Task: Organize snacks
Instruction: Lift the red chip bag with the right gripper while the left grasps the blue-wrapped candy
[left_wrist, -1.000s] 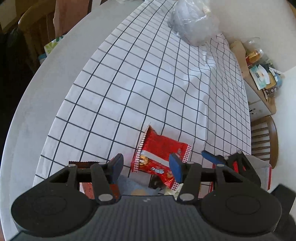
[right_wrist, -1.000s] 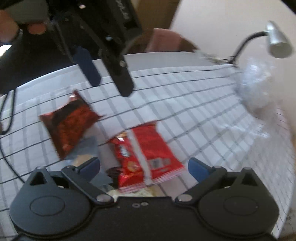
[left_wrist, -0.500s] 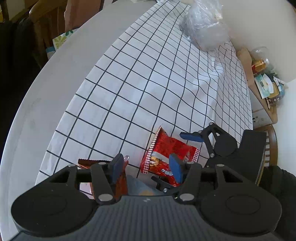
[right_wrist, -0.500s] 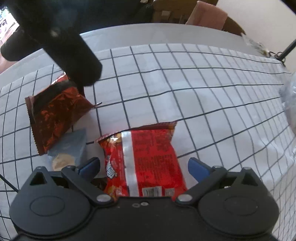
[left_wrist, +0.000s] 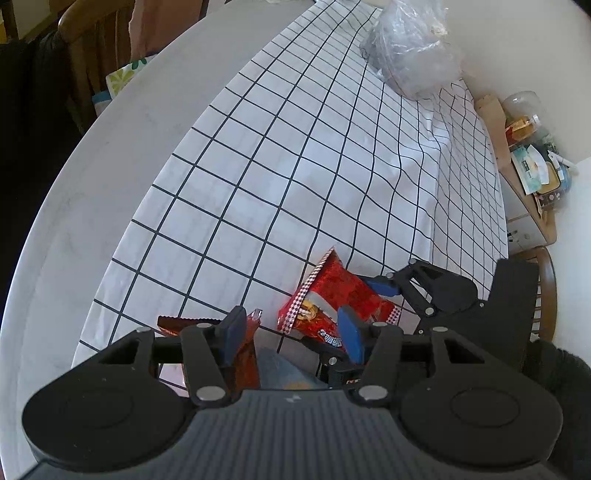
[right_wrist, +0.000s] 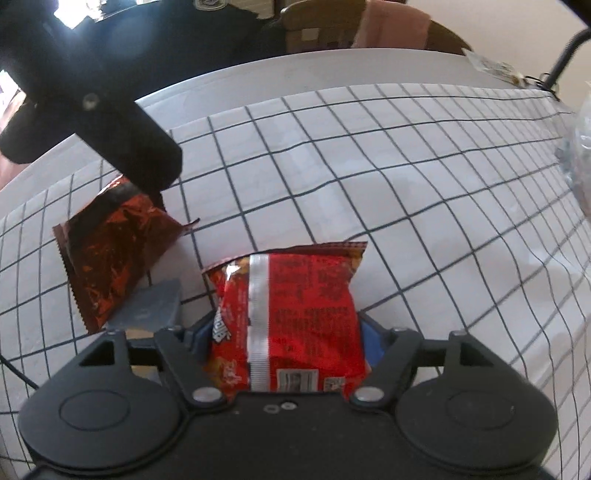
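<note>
While the right gripper (right_wrist: 282, 341) is closing in, its blue pads are flanking a glossy red bag (right_wrist: 288, 317) that is lying seam-up, a silver strip running down its crinkled back; the pads look to be touching the bag's sides, though a firm pinch cannot be told. Left of it, a flat grey packet (right_wrist: 147, 308) is lying partly tucked beneath a dark red foil bag (right_wrist: 110, 254) with saw-tooth edges, both resting on the cloth (right_wrist: 406, 192), a thin white fabric crossed by black grid lines and rippling in soft folds. From the left wrist view, the left gripper (left_wrist: 291, 334) is hanging above the dark bag with its jaws half spread and nothing between them; one matte black finger is showing as a blurred bar in the right wrist view. Farther off, the smooth pale table (left_wrist: 92, 192) is curving round, and a crumpled clear plastic bag (left_wrist: 413, 55) is sitting at the cloth's far end.
</note>
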